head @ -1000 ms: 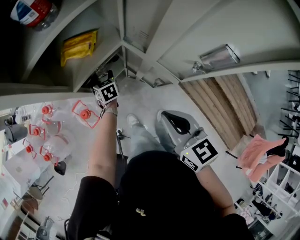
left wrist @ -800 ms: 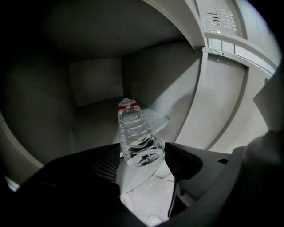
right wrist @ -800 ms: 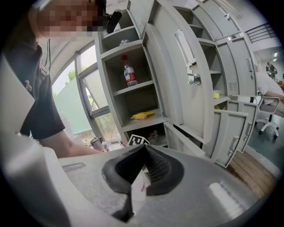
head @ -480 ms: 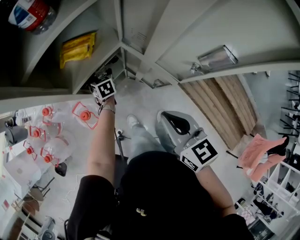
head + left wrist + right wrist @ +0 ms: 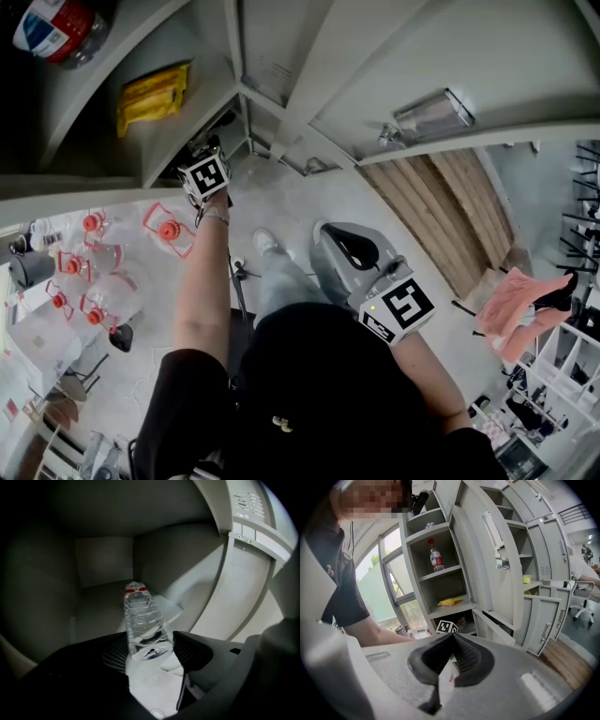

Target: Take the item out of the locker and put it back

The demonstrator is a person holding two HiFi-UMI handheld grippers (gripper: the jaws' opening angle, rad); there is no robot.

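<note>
Left gripper view shows a clear bottle [image 5: 143,620] lying on its side on the shelf floor [image 5: 93,616] of a locker [image 5: 243,573] compartment, its base turned toward the camera and its red-banded cap toward the back wall. A white sheet [image 5: 171,609] is seen under it. The bottle's base end is flanked by the two pads of the left hand-held gripper [image 5: 149,654], whose jaws are closing around it from wide apart. The pads are just beside the bottle's sides, and no firm squeeze is evident yet.

The step is judged to be the grasp before the bottle is drawn out. Only the base end is covered by the pads, so a deeper reach is advised, so that more of the ribbed body is caught. A smooth, round bottle with water in it is likely to tip at the cap end if it is held by the base alone. The jaws are best closed squarely across its width. A slight lift before the pull is advised, so that the sheet is not dragged along, and the door frame at the right should be cleared.

In the head view this compartment lies below the shelf bearing a yellow packet [image 5: 153,94]. The right hand-held gripper [image 5: 452,641] is held low, well apart from the locker, its jaws together.
</note>
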